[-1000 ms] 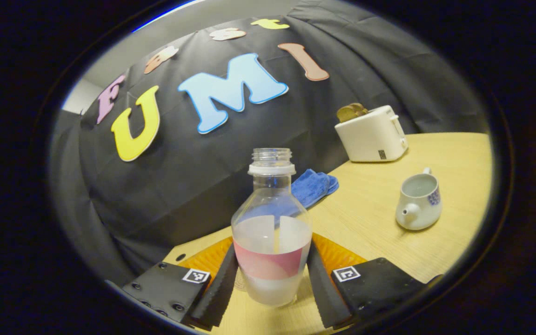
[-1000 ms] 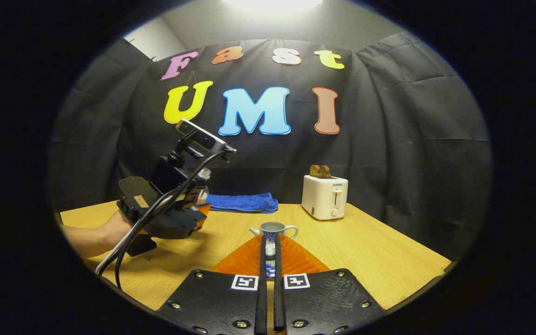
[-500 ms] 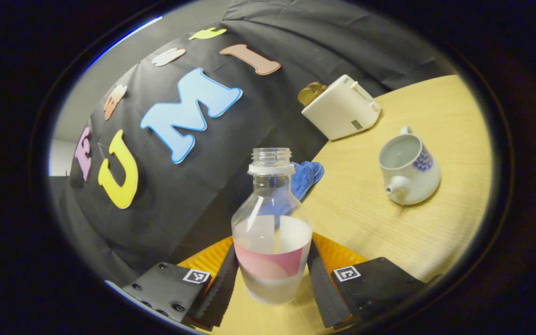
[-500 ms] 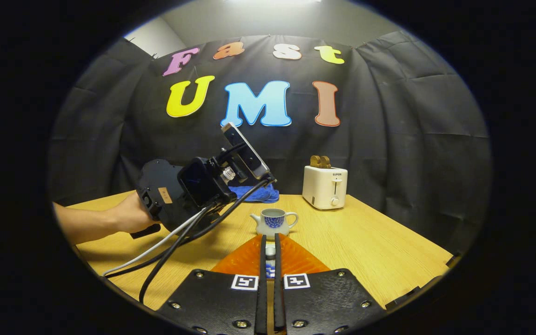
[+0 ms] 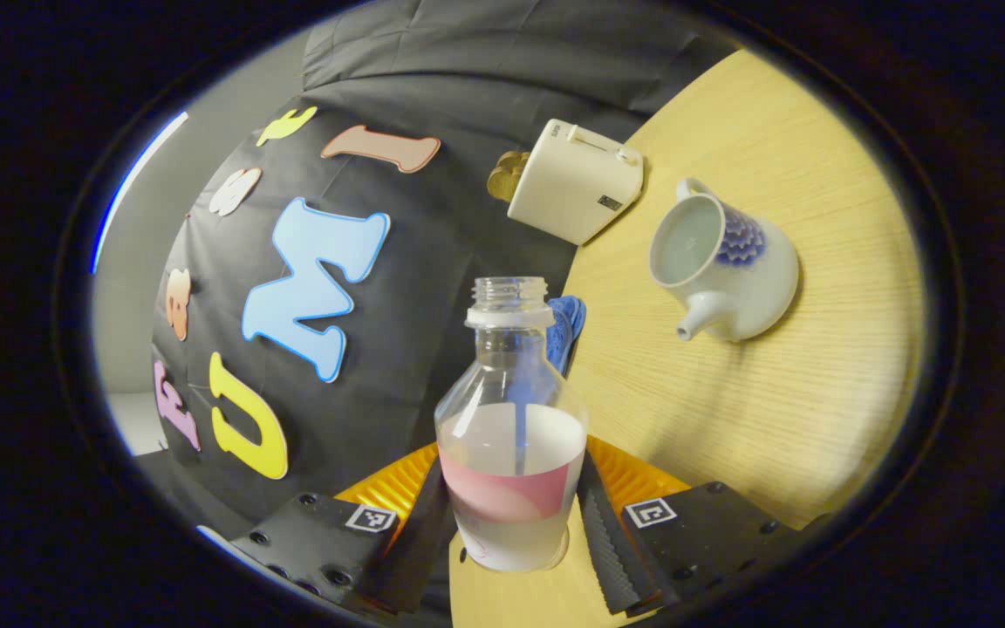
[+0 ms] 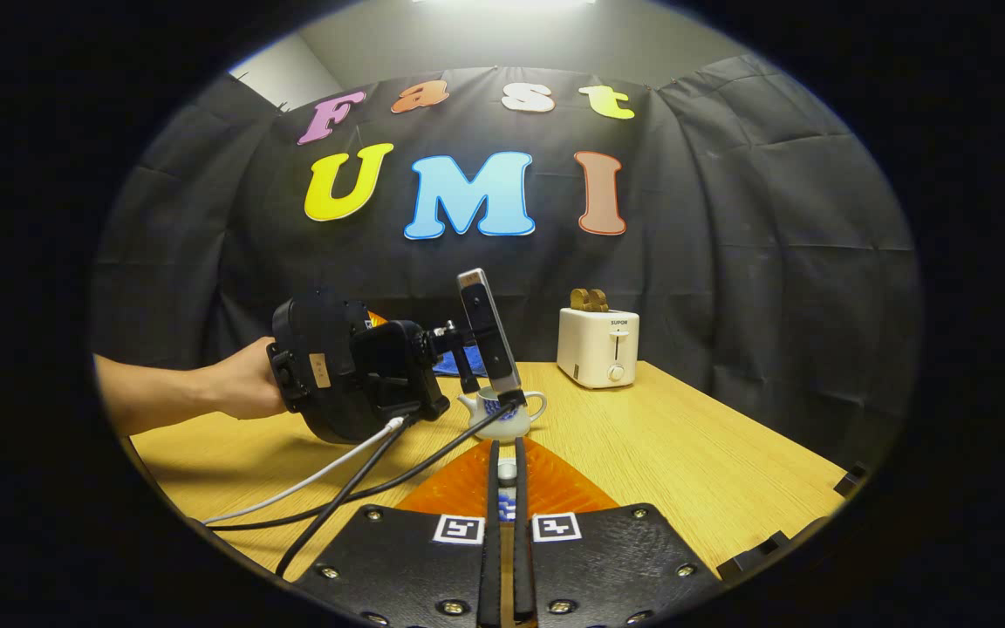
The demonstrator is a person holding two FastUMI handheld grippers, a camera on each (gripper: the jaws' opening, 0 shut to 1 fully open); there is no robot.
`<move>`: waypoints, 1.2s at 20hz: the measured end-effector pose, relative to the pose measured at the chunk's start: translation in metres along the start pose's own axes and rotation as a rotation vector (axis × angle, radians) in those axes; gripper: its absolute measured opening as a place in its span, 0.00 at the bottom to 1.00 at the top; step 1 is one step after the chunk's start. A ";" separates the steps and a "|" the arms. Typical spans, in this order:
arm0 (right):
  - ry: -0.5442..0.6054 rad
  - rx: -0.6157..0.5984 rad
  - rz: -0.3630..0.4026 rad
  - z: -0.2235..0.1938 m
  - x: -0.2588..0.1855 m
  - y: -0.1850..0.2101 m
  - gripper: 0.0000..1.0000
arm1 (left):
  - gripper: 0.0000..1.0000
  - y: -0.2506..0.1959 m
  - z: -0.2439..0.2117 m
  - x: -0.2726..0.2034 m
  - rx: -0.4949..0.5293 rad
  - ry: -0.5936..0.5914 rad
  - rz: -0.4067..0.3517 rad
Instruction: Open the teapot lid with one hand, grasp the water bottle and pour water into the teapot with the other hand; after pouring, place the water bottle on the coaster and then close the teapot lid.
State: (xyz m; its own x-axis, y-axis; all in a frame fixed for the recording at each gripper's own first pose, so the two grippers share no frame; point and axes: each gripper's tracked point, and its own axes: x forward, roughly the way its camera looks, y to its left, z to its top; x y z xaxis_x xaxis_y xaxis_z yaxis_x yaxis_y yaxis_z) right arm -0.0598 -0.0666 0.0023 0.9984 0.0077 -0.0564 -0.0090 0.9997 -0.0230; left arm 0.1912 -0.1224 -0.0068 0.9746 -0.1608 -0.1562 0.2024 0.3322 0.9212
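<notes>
Left gripper view shows the left tongs clamped on the water bottle, one finger pressing each side of its labelled lower body; the bottle is uncapped, partly filled, and sits straight between the fingers with its open neck pointing away from the camera. Beyond the neck, up and to the right, the teapot stands on the wooden counter with its lid off and its mouth open, spout toward the bottle, apart from it. A white toaster sits behind the teapot, and a blue cloth shows past the bottle's shoulder. In the right gripper view, the right tongs are closed on a small white-and-blue piece, apparently the teapot lid, held low in front of the teapot. A hand holds the left gripper tilted sideways just left of the teapot.
</notes>
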 end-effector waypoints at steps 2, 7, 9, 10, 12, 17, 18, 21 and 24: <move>-0.003 -0.005 0.000 0.000 0.000 -0.001 0.06 | 0.87 -0.004 0.001 0.002 0.034 0.003 -0.011; -0.001 0.004 -0.006 -0.002 0.000 -0.004 0.06 | 0.87 -0.013 0.005 0.007 0.137 0.021 -0.044; -0.002 0.014 -0.013 -0.002 0.000 -0.007 0.06 | 0.87 -0.014 0.010 0.006 0.176 0.018 -0.041; 0.000 0.014 -0.015 -0.002 0.000 -0.007 0.06 | 0.87 -0.015 0.014 0.006 0.201 0.015 -0.039; 0.003 0.013 -0.013 -0.004 0.000 -0.007 0.06 | 0.87 -0.015 0.016 0.006 0.258 0.014 -0.043; 0.002 0.017 -0.025 -0.005 0.000 -0.012 0.06 | 0.87 -0.015 0.027 0.009 0.418 0.007 -0.063; 0.002 0.021 -0.026 -0.004 0.000 -0.013 0.06 | 0.87 -0.015 0.026 0.009 0.449 0.012 -0.073; 0.007 0.024 -0.029 -0.007 0.001 -0.015 0.06 | 0.87 -0.014 0.029 0.010 0.518 0.015 -0.087; 0.017 0.026 -0.026 -0.010 0.003 -0.015 0.06 | 0.87 -0.012 0.033 0.011 0.579 0.015 -0.080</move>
State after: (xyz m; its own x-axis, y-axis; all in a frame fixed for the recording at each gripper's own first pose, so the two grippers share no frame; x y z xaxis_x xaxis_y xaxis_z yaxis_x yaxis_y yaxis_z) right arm -0.0577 -0.0820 -0.0078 0.9972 -0.0190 -0.0730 0.0191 0.9998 0.0014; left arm 0.1964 -0.1590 -0.0074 0.9605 -0.1499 -0.2346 0.1941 -0.2436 0.9503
